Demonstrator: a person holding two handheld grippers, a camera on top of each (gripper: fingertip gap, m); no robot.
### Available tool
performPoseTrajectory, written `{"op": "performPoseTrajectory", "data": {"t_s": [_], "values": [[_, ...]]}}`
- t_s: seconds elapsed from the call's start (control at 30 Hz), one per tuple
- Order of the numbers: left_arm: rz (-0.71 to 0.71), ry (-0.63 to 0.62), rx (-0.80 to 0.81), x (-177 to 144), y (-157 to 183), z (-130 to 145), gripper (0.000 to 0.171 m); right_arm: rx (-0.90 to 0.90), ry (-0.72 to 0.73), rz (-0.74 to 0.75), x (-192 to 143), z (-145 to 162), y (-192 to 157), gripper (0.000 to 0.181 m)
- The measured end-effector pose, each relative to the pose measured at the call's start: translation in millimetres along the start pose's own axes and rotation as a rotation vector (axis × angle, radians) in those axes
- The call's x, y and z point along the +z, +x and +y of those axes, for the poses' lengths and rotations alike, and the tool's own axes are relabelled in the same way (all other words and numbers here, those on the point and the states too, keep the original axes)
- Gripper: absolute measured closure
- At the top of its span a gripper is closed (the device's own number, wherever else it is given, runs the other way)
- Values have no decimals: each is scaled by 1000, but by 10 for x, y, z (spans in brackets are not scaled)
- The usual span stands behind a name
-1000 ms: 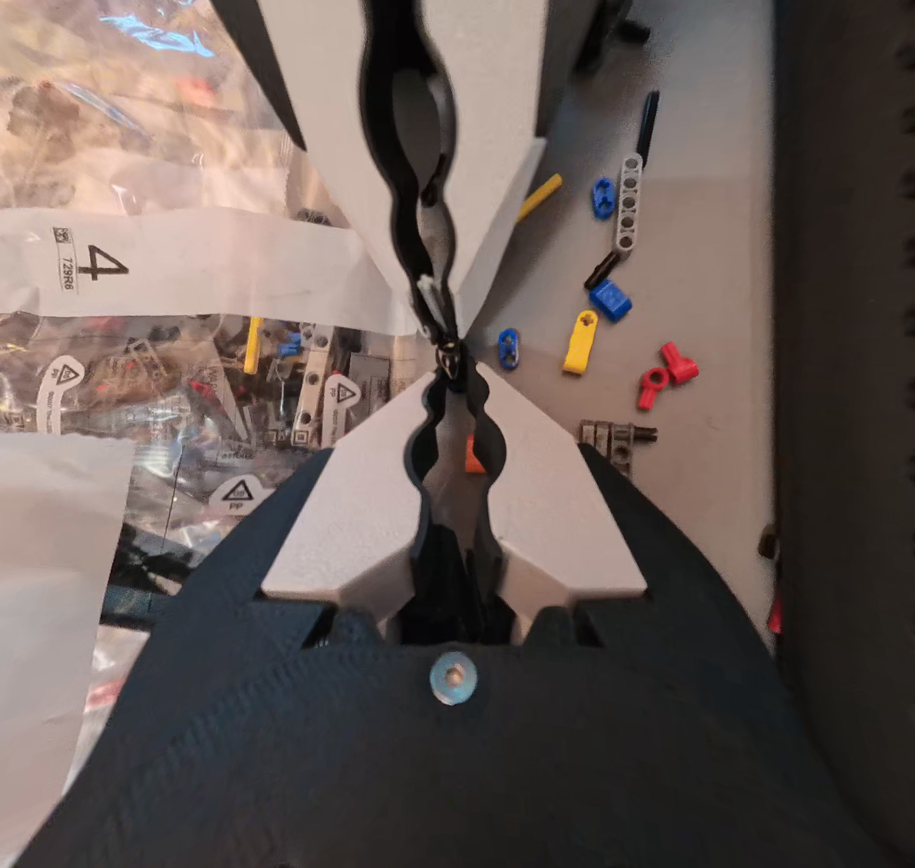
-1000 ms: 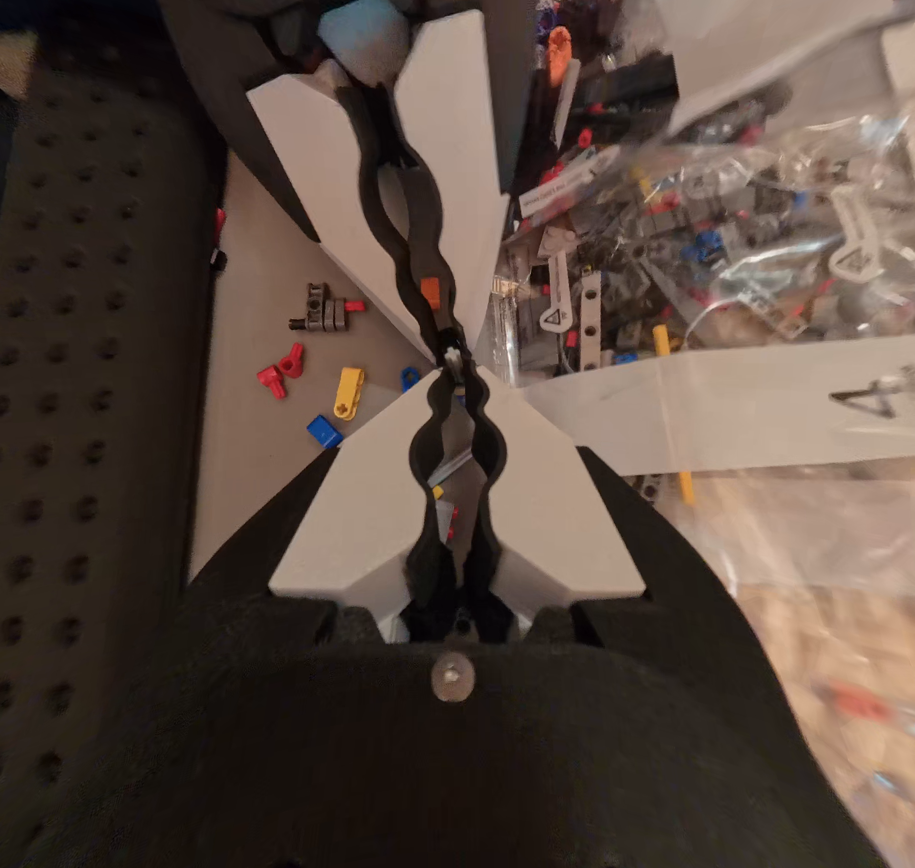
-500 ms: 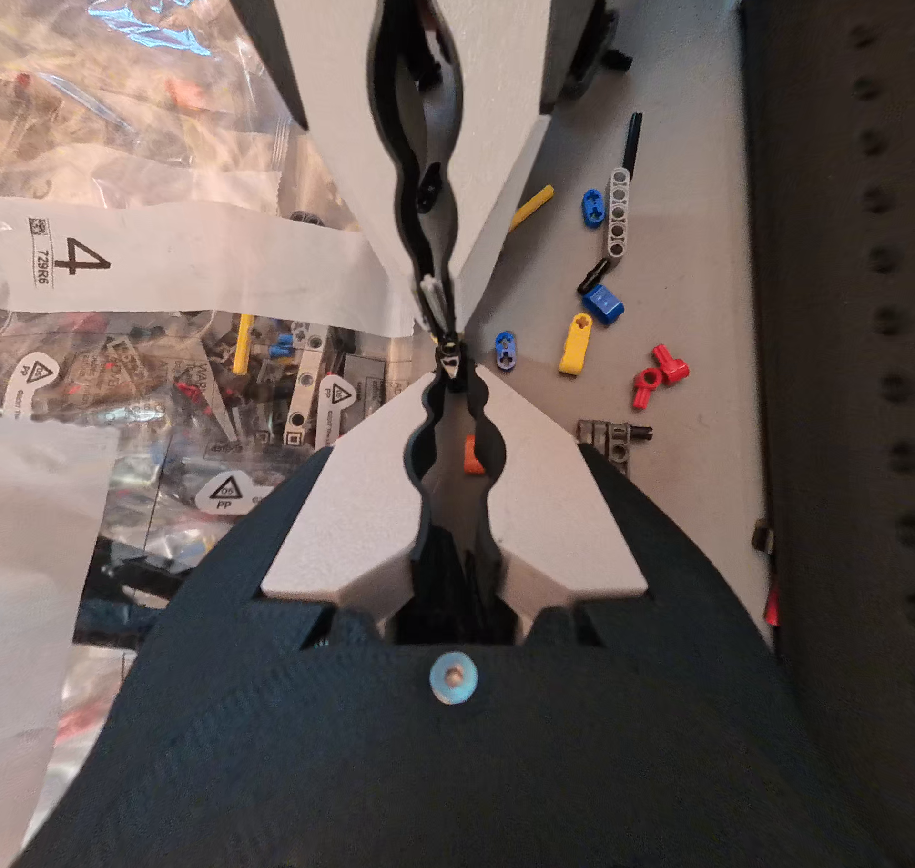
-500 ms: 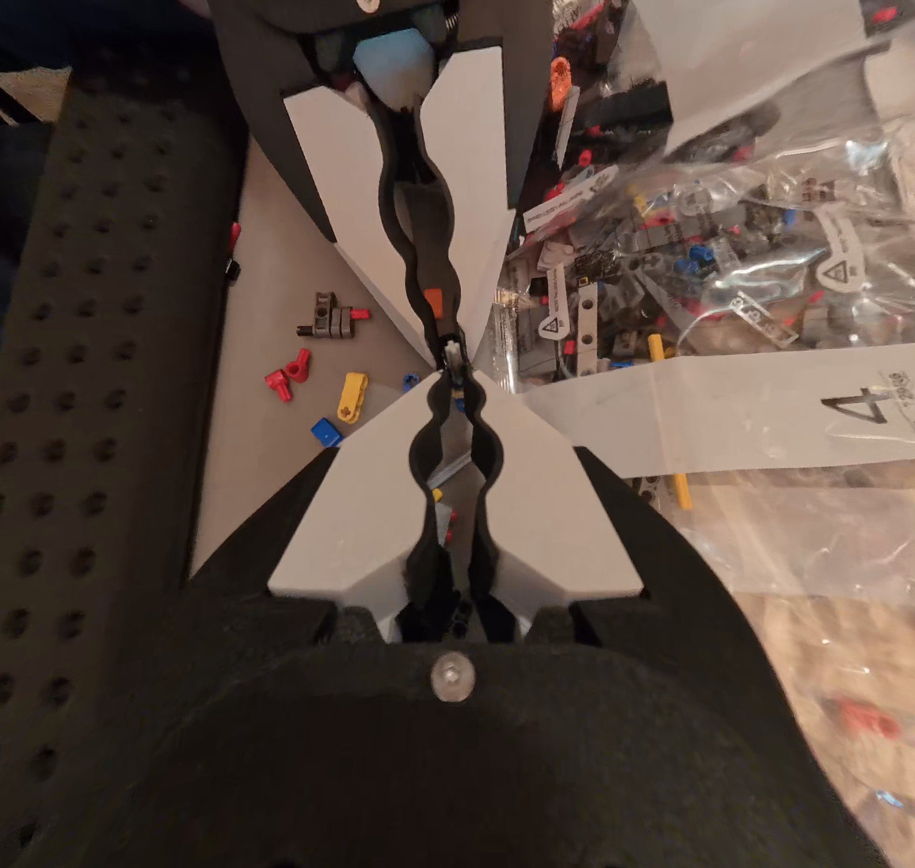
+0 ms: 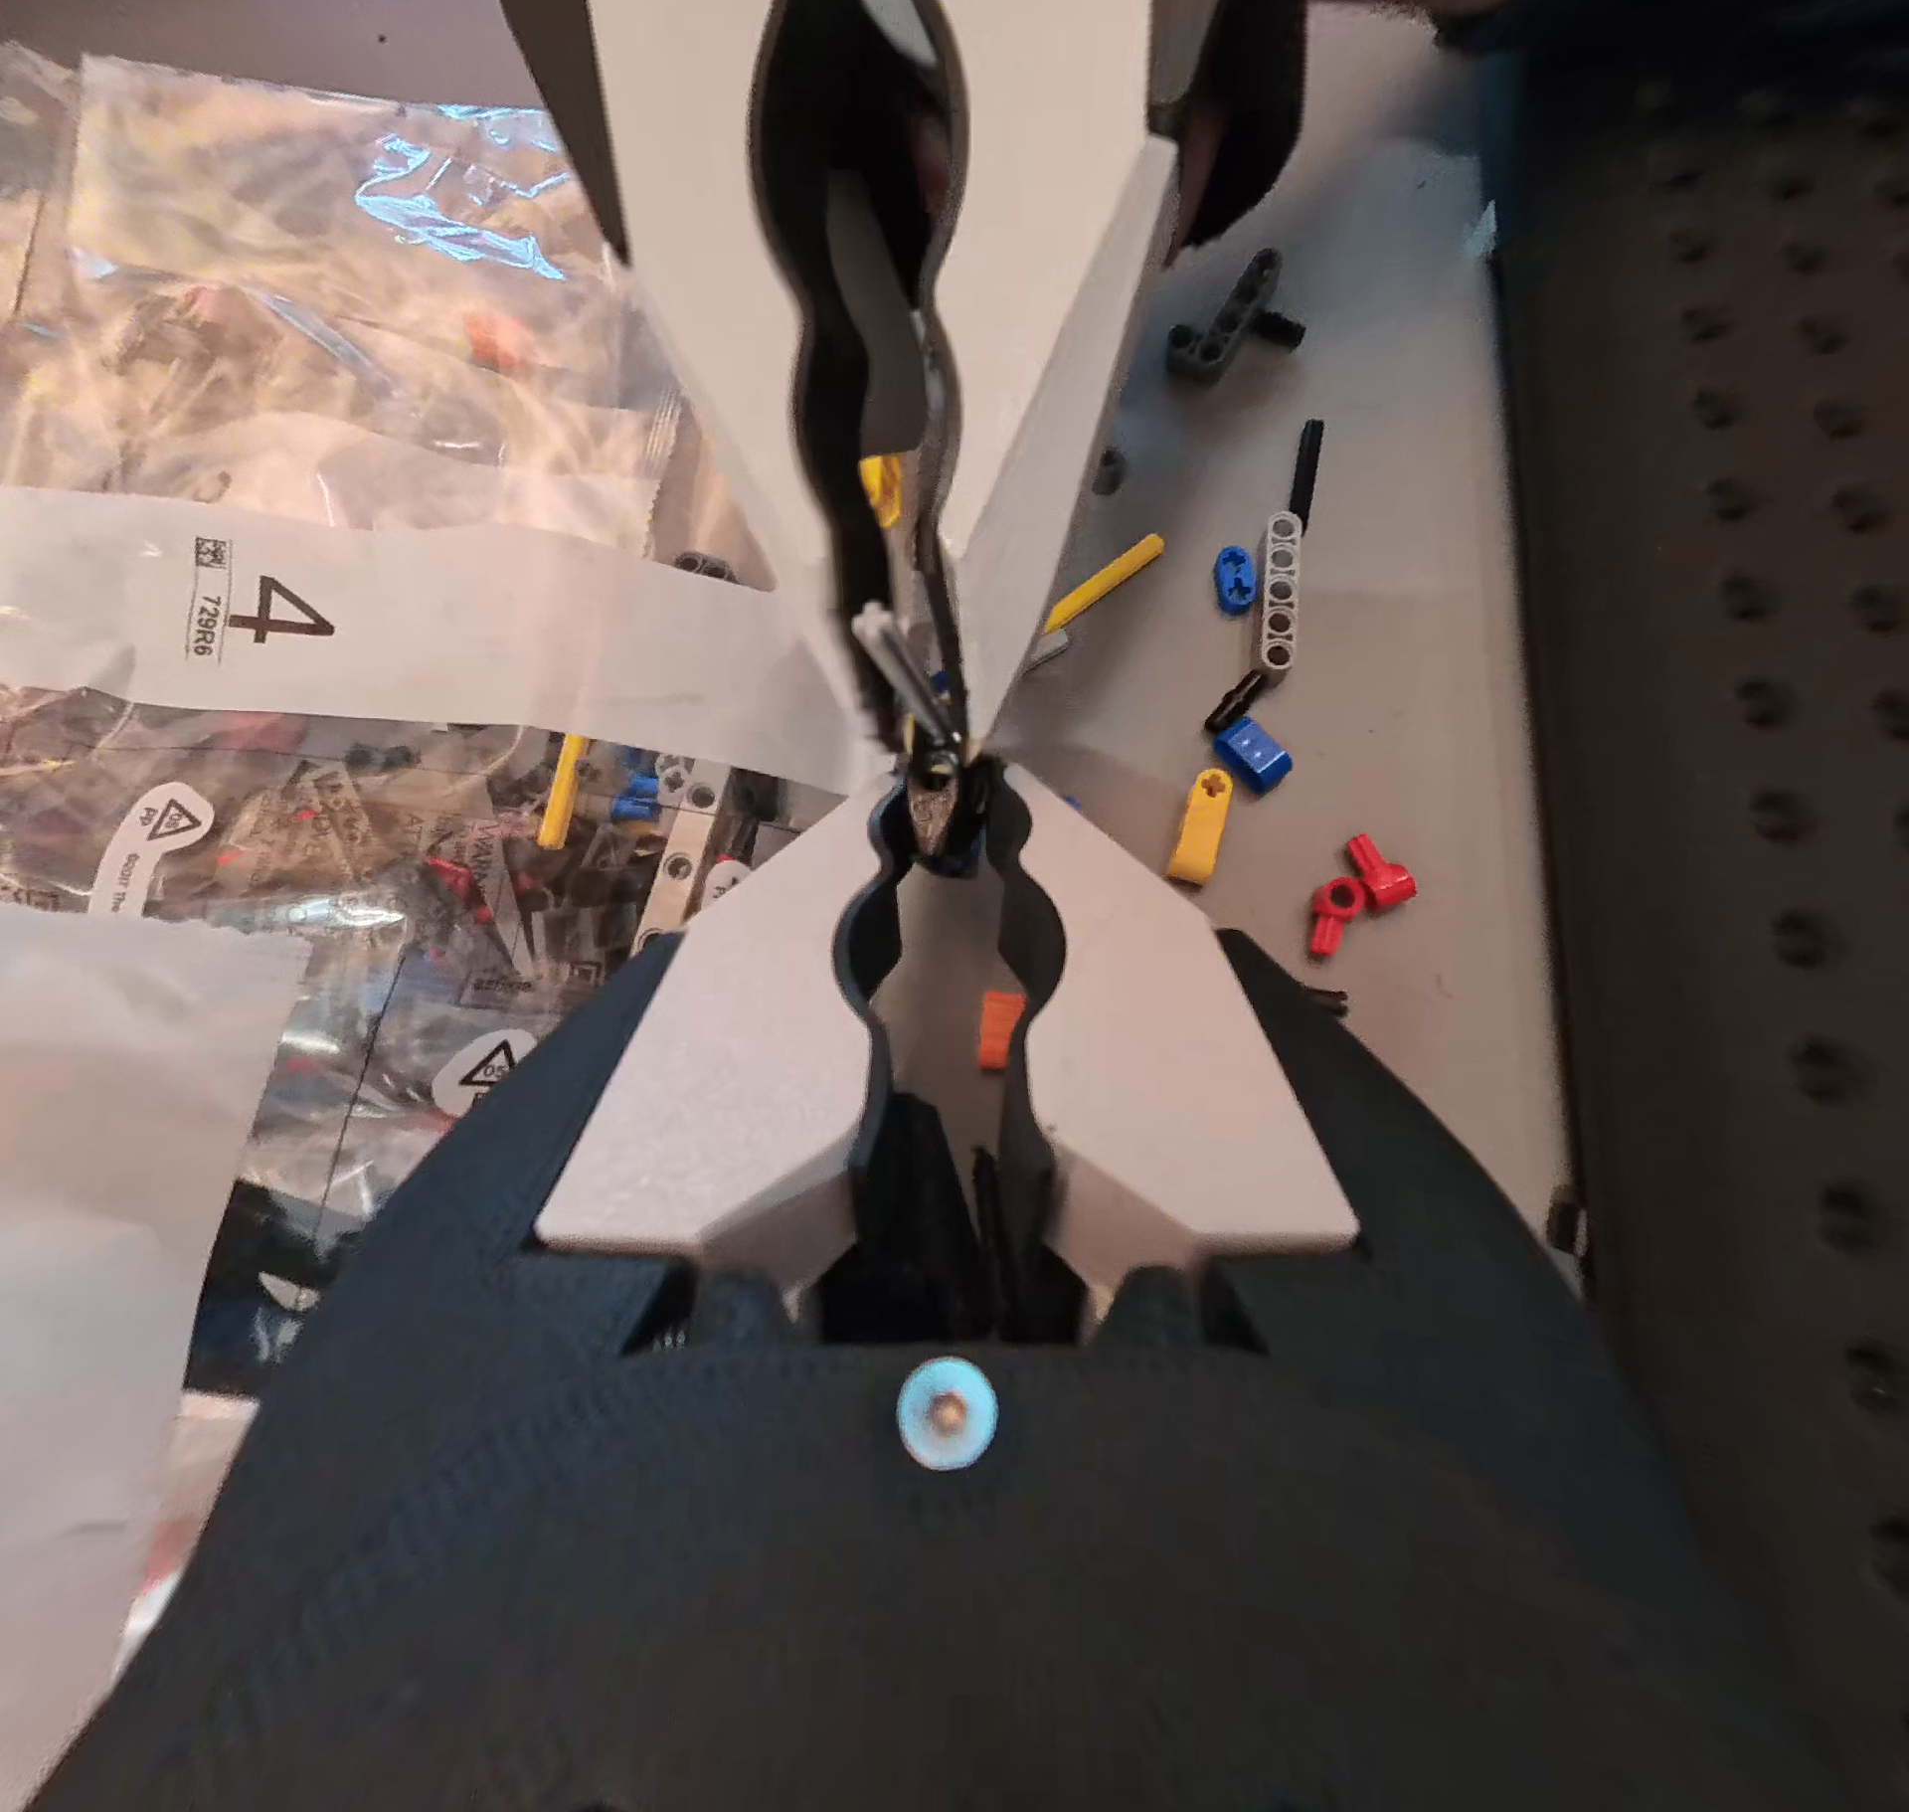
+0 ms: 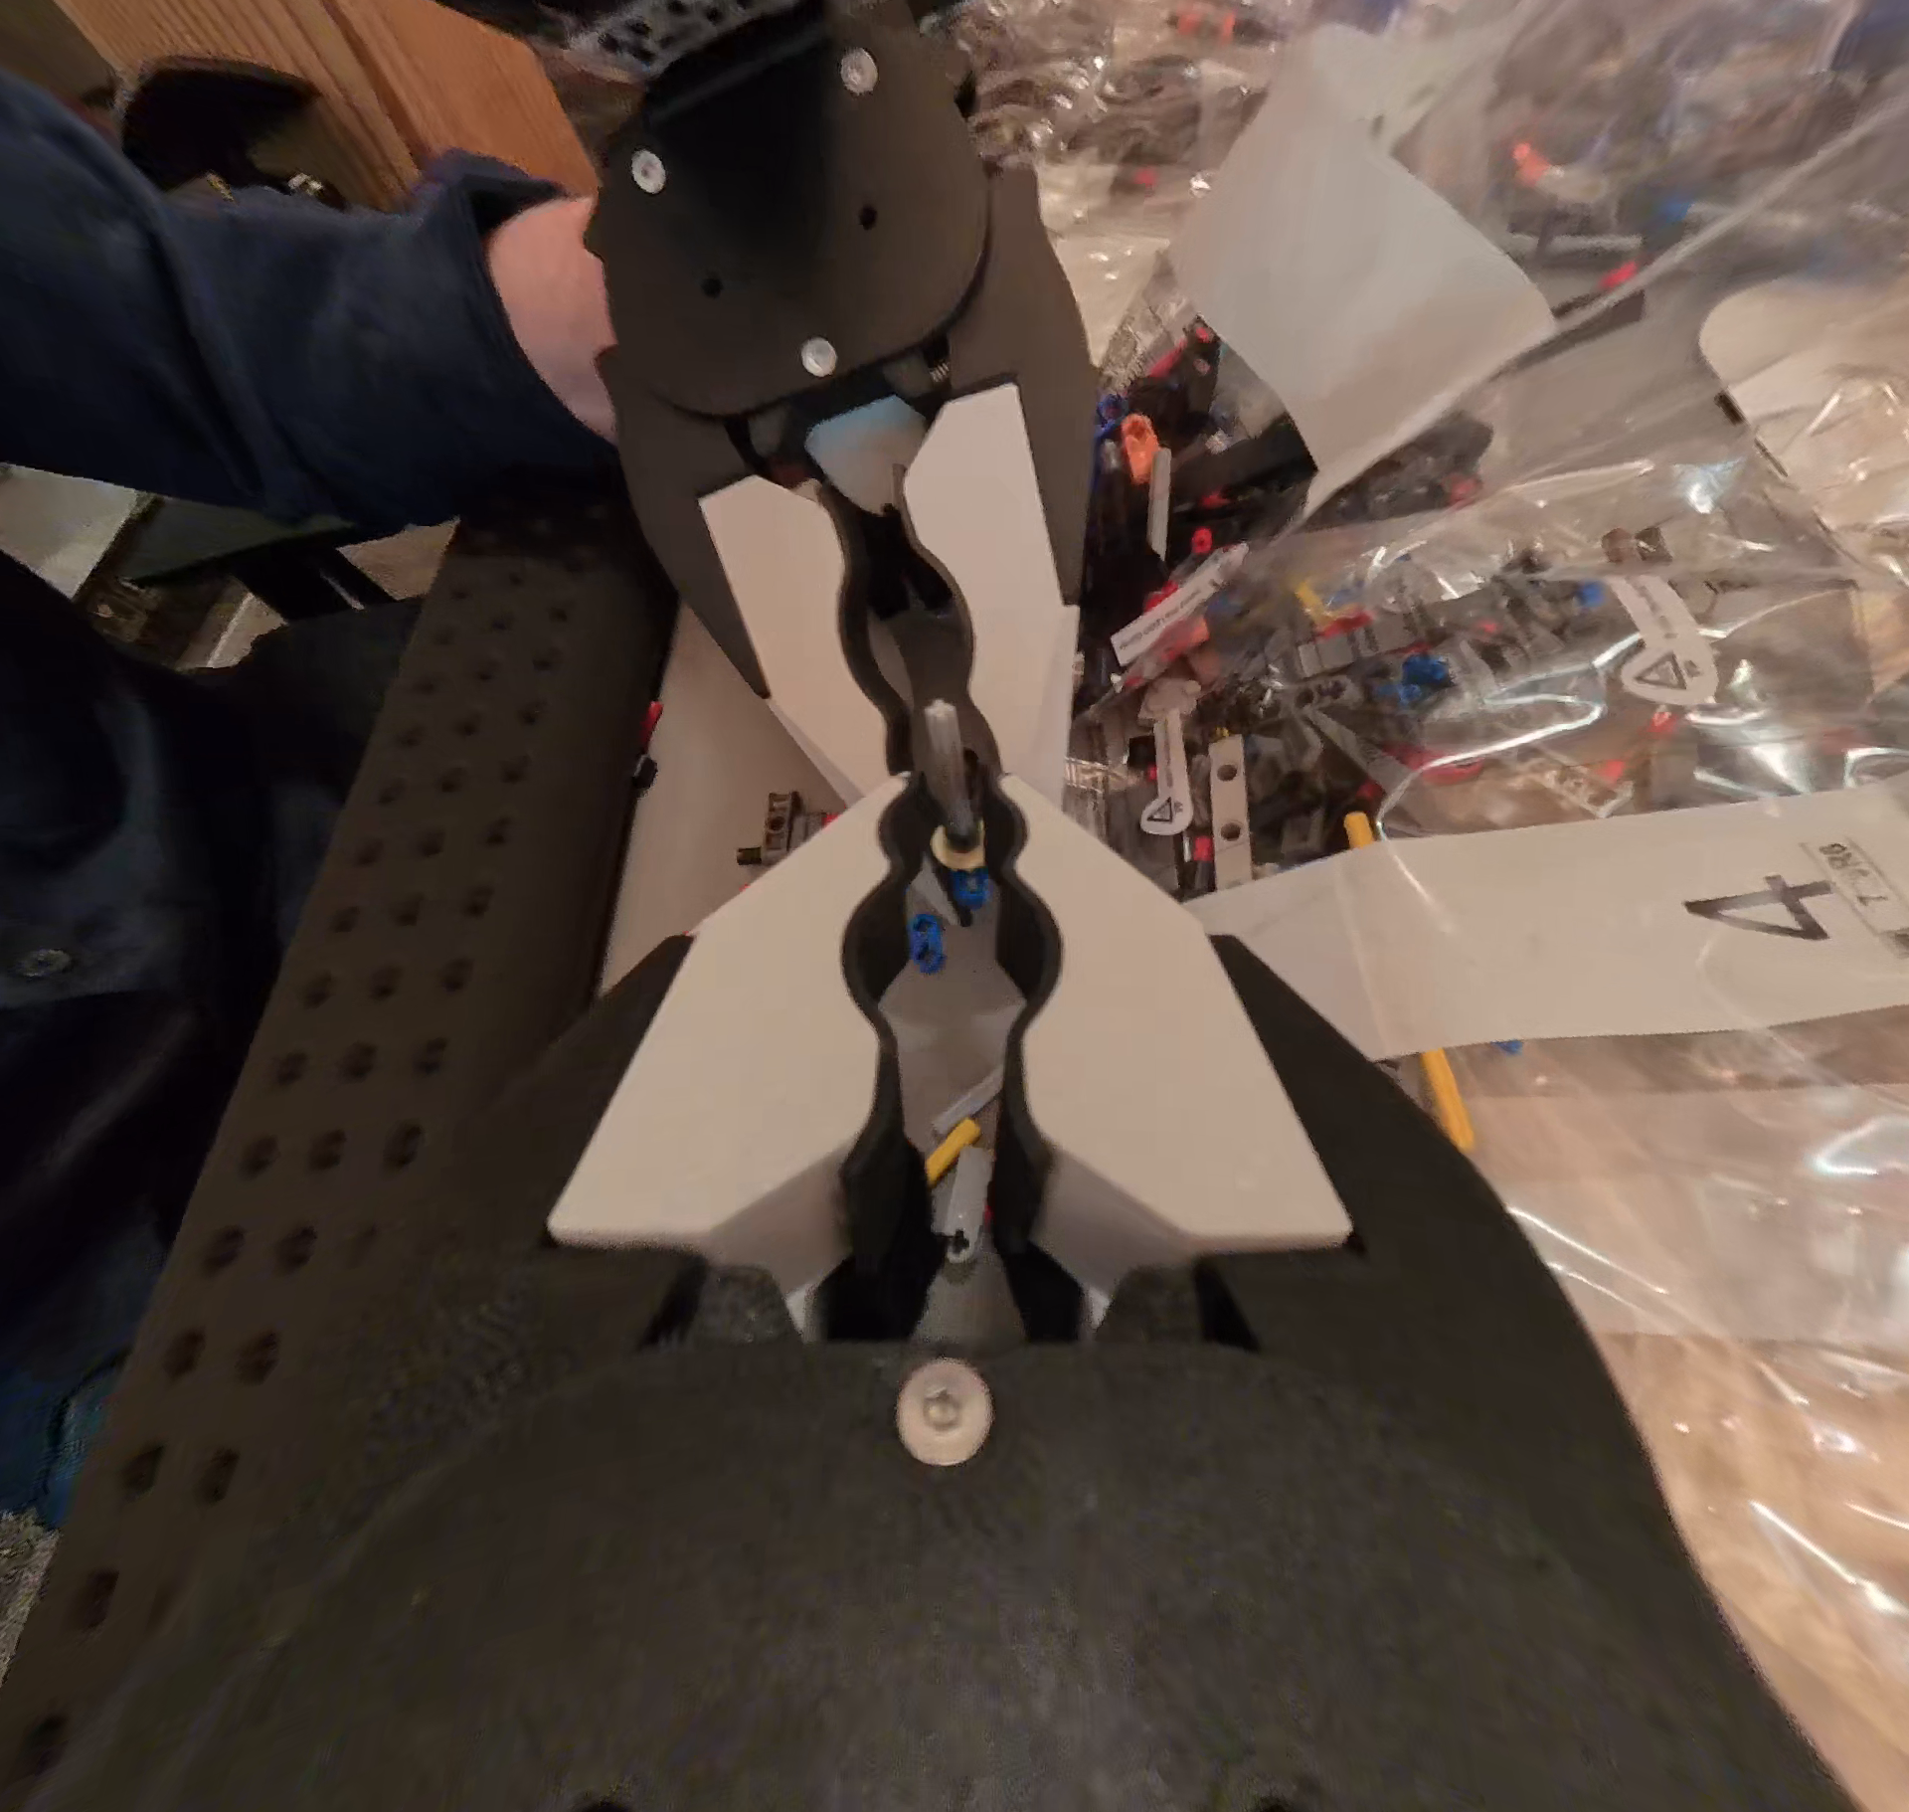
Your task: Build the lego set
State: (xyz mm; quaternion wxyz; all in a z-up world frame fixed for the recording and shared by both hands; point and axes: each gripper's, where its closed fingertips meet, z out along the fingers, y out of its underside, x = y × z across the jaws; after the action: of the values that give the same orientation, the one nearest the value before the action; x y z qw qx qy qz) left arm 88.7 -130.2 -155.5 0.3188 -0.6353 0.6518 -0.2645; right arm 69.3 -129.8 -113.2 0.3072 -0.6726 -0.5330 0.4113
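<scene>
— Why tip to tip?

— I pinch a thin grey axle (image 6: 945,762) in my left gripper (image 5: 942,799); my right gripper (image 6: 956,817), pressed together on a small tan bush (image 6: 961,851), meets it, likely to join them. Loose pieces (image 5: 1255,752) lie right of my left gripper.

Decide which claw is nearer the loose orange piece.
Left. The orange piece shows through the left claw's finger gap; the right claw lies beyond the tips, farther away.

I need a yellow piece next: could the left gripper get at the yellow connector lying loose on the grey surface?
Probably not straight away. The yellow connector lies uncovered just beside the left gripper, but that gripper is shut on a small part, tip to tip with the right gripper. It would have to let go first.
</scene>
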Motion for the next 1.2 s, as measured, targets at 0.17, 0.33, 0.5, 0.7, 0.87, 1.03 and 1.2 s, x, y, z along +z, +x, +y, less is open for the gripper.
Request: {"op": "performPoseTrajectory", "data": {"t_s": [0.17, 0.33, 0.5, 0.7, 0.87, 1.03, 1.2], "values": [[11, 43, -28, 6, 9, -71, 152, -44, -37, 54, 3, 12, 32, 180], [-2, 118, -83, -59, -49, -215, 158, -84, -20, 79, -17, -46, 25, 180], [-26, 138, -99, -116, -112, -253, 160, -118, 9, 154, -48, -144, 66, 180], [-41, 178, -92, -185, -134, -308, 160, -114, 58, 177, -79, -246, 62, 181], [-68, 187, -47, -265, -107, -372, 160, -59, 130, 136, -138, -342, 26, 181], [-57, 221, -45, -320, -112, -396, 160, -66, 143, 133, -180, -373, 22, 181], [-53, 241, -17, -379, -78, -428, 159, -91, 163, 113, -217, -413, -41, 181]]}}
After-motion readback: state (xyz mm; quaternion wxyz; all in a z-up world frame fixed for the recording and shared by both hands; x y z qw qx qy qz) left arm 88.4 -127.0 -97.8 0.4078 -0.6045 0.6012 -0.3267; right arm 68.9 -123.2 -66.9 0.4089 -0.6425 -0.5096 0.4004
